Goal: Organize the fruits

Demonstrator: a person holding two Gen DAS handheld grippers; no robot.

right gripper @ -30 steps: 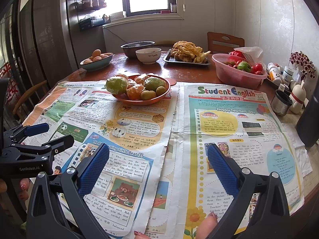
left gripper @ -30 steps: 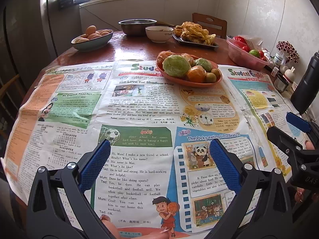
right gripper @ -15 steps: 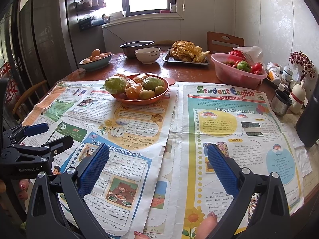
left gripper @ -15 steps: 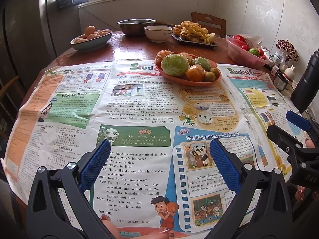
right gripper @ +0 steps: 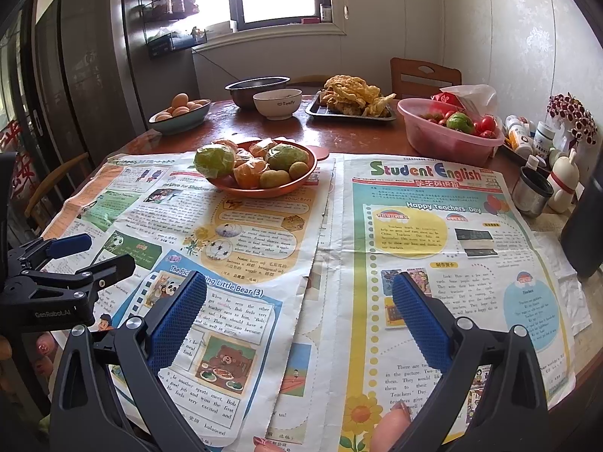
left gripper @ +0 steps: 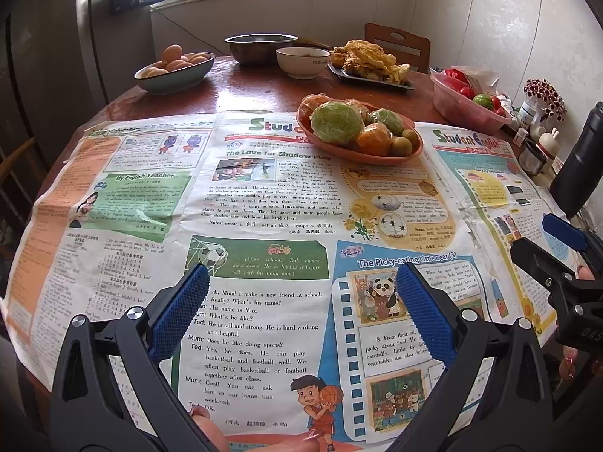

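at twelve o'clock from both claws, on crinkled newspapers (right gripper: 433,226) covering the round wooden table (right gripper: 350,139), sits a shallow orange plate (left gripper: 361,156) heaped with plastic-wrapped fruit: two green rounds, several oranges, two small smooth kiwis. left gripper (left gripper: 301,314) and right gripper (right gripper: 297,316) both gape wide, ribbed blue pads (right gripper: 177,320) holding nothing, hovering over the print. at one o'clock, a pink plastic basin (right gripper: 444,139).

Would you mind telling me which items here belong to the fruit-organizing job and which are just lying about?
Job: round orange plate piled with wrapped green and orange fruits; open left gripper; open right gripper.
Lying about: bowl of brown eggs, steel bowl, white ceramic bowl, newspapers.
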